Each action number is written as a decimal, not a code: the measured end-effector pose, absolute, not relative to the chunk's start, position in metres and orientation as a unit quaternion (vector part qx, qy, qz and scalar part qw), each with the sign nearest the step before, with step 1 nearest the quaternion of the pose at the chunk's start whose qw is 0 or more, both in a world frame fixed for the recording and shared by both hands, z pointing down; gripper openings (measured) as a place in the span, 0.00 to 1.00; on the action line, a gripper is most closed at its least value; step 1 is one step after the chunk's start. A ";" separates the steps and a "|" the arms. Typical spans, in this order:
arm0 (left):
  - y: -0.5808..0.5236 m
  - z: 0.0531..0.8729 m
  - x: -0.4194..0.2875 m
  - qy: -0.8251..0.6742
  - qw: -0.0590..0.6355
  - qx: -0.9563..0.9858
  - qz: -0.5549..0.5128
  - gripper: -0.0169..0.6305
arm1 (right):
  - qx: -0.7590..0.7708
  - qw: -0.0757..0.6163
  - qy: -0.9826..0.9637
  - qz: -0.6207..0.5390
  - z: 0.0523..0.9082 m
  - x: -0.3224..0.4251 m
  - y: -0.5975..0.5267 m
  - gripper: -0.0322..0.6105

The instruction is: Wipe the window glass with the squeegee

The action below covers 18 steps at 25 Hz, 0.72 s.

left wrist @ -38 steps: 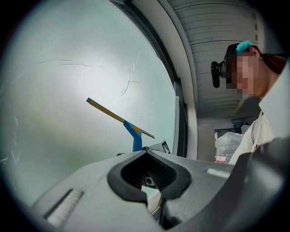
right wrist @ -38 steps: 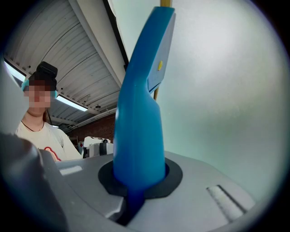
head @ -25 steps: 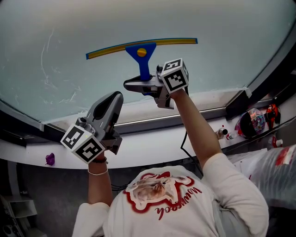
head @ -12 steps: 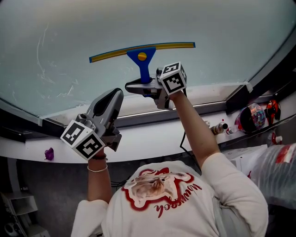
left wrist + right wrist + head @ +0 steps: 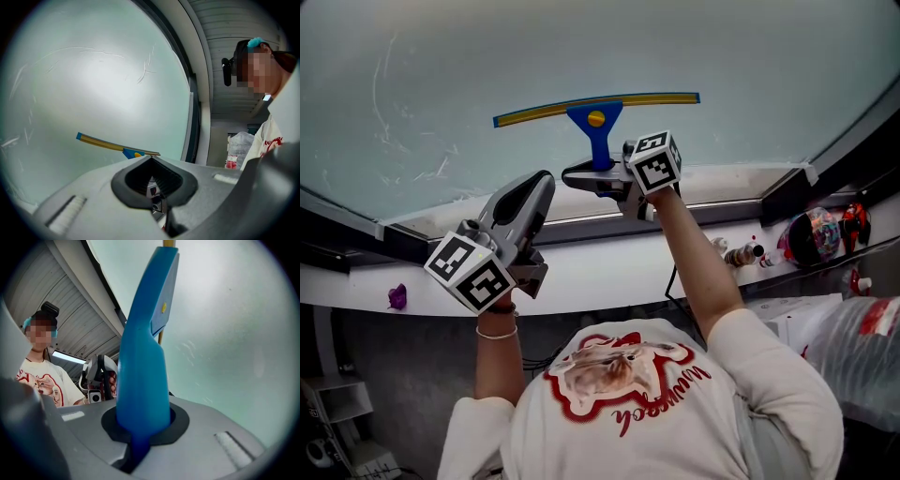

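The squeegee (image 5: 596,105) has a blue handle and a yellow-and-blue blade pressed across the window glass (image 5: 581,42). My right gripper (image 5: 592,174) is shut on the lower end of the handle, just above the window sill (image 5: 712,183). In the right gripper view the blue handle (image 5: 143,366) rises from between the jaws of the right gripper (image 5: 139,430) toward the glass. My left gripper (image 5: 539,185) hangs lower left of the squeegee, apart from it and shut on nothing. In the left gripper view the blade (image 5: 110,145) shows beyond the left gripper (image 5: 151,161).
Streaks mark the left part of the glass (image 5: 389,103). A dark frame (image 5: 853,131) borders it on the right. Small bottles (image 5: 739,253) and a colourful bag (image 5: 811,242) lie on the white ledge, with a purple object (image 5: 397,297) at far left and a plastic bag (image 5: 853,347) at right.
The right gripper has drawn the squeegee a little down the glass toward the sill and slightly right. The left gripper has barely moved.
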<state>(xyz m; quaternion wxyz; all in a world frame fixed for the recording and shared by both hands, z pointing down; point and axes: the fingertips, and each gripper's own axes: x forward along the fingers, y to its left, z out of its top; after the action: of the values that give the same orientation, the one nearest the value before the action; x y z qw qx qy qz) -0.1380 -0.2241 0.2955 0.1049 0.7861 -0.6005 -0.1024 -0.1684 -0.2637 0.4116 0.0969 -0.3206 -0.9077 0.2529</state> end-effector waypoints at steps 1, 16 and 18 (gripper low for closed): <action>-0.224 0.297 -0.138 -0.601 0.107 0.786 -0.102 0.03 | -0.321 0.097 -0.908 0.253 0.414 -0.168 -0.263 0.11; -0.217 0.314 -0.143 -0.616 0.124 0.772 -0.098 0.03 | -0.319 0.107 -0.897 0.286 0.459 -0.164 -0.258 0.11; -0.216 0.317 -0.143 -0.618 0.127 0.769 -0.100 0.03 | -0.318 0.111 -0.896 0.291 0.467 -0.163 -0.257 0.11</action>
<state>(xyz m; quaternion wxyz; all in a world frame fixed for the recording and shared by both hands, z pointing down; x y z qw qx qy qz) -0.1433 -0.2155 0.3167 0.1273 0.7693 -0.6182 -0.0995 -0.1632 -0.2573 0.4669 0.1107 -0.3181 -0.8956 0.2905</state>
